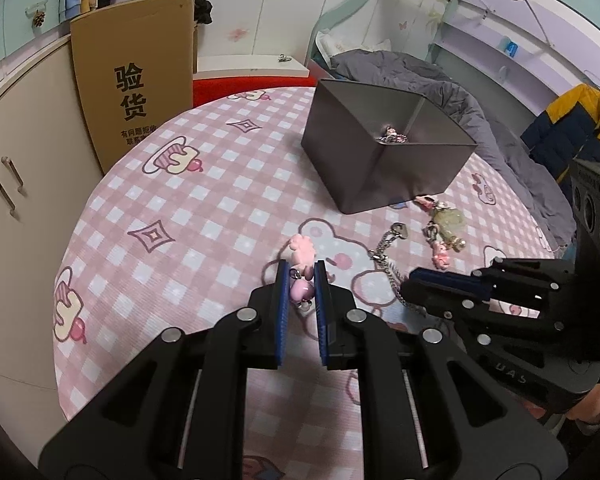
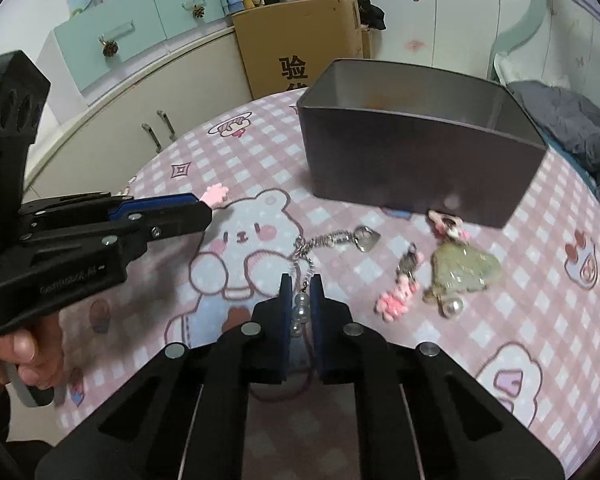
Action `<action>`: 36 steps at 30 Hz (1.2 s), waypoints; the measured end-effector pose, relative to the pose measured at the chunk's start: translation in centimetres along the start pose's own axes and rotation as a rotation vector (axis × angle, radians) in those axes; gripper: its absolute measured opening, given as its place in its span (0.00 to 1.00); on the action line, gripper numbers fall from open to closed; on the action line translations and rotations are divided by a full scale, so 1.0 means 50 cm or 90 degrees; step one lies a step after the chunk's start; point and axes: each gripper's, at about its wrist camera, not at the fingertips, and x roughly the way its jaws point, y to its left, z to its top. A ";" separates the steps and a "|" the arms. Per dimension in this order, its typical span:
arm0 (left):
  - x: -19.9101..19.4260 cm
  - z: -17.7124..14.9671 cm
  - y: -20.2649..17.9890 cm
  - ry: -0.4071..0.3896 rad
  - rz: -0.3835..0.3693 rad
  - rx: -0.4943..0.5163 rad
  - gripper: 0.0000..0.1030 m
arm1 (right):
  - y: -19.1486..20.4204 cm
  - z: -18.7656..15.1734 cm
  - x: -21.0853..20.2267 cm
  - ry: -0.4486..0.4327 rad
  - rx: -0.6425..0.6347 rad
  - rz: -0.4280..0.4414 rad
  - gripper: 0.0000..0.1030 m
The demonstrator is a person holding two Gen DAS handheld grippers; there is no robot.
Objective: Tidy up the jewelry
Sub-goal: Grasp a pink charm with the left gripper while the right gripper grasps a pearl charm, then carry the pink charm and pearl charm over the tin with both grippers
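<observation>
My left gripper [image 1: 301, 270] is shut on a pink charm piece [image 1: 301, 256] that rests on the pink checked tablecloth [image 1: 180, 240]; its paw-shaped end [image 2: 216, 194] pokes past the fingers in the right wrist view. My right gripper [image 2: 301, 280] is shut on a silver chain with pearls [image 2: 302, 308] and a heart charm [image 2: 368, 238]. The right gripper also shows in the left wrist view [image 1: 414, 276]. A dark open box [image 1: 384, 148] stands at the back with jewelry [image 1: 392, 136] inside. A green charm bunch [image 2: 464, 270] and a pink keychain [image 2: 398, 298] lie in front of the box [image 2: 412, 156].
A cardboard carton [image 1: 132, 76] leans behind the table's far left. Beige cabinets [image 1: 16, 184] stand left of the table. A bed with a grey quilt [image 1: 440, 80] lies behind the box. The round table's edge [image 1: 66, 264] curves along the left.
</observation>
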 end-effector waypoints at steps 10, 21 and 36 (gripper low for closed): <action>-0.056 0.027 -0.023 -0.040 -0.009 0.009 0.11 | -0.024 0.036 -0.119 -0.079 0.033 0.069 0.07; -0.147 0.112 -0.065 -0.095 -0.011 0.023 0.11 | -0.056 0.152 -0.267 -0.186 0.021 0.119 0.07; -0.138 0.252 -0.139 -0.127 -0.072 0.049 0.12 | -0.099 0.283 -0.290 -0.254 0.017 0.085 0.07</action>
